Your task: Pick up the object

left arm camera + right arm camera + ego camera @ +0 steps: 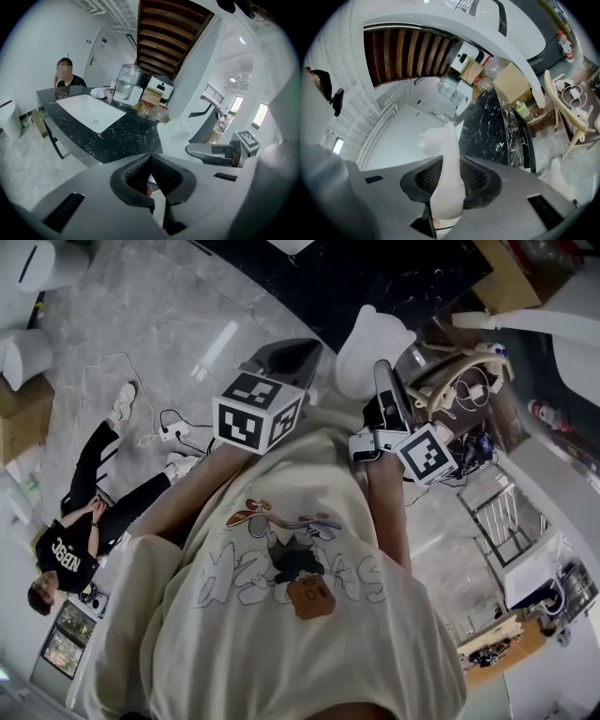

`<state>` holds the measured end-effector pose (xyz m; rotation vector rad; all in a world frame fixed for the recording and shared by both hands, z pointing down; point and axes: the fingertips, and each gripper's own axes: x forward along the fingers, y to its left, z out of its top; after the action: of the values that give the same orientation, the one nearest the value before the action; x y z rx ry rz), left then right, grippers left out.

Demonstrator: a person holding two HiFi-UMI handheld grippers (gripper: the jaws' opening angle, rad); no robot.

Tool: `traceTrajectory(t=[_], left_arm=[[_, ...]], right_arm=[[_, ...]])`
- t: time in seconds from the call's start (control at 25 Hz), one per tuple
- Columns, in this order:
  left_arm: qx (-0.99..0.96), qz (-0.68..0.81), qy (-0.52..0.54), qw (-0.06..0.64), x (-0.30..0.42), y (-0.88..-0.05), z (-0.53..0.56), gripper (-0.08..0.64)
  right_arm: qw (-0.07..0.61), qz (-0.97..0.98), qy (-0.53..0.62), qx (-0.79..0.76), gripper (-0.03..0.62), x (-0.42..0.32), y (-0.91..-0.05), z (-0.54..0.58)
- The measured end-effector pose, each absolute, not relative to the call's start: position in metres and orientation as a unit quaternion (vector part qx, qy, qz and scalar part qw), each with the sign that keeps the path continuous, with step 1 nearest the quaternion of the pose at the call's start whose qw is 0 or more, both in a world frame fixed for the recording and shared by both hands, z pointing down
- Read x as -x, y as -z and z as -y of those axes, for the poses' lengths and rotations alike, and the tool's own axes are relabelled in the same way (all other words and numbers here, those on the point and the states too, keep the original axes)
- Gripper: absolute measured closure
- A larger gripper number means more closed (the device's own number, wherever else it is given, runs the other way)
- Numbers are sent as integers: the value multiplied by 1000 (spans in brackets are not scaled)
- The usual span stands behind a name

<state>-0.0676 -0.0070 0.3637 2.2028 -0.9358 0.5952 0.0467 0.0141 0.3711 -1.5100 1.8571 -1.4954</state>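
The object is a milky white, translucent figure with a long neck and a small head (443,154). My right gripper (446,178) is shut on it, with its ribbed black pads pressing on both sides of its body. In the head view the figure (373,343) sticks out beyond the right gripper (384,381), held up in front of my chest. From the left gripper view the figure (176,136) is off to the right. My left gripper (150,164) is shut, its pads meet at the tips, and it holds nothing. It (284,357) is raised beside the right one.
A black marble counter (122,133) with a white sink (89,110) lies ahead, carrying a water jug (127,82) and boxes. One person (65,77) sits behind it, another (80,540) sits on the tiled floor. A pale chair (459,371) and cables stand at the right.
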Motion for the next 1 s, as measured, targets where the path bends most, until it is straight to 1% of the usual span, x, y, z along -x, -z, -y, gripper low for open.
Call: traceTrajectory(t=[0.24,0.44,1.0], left_arm=[[-849,355,-220,323,74,-357,6,546],[-853,357,-221,310,65,-354,7,546],[-857,350,-222,305,56,-352,3,546]], right_arm=[[175,-638,526,535,465,-41,-367,-25],[179,-635,530,533,465,-48,-367,-34],[177,-639,529,530,465,-52,-366,-40]])
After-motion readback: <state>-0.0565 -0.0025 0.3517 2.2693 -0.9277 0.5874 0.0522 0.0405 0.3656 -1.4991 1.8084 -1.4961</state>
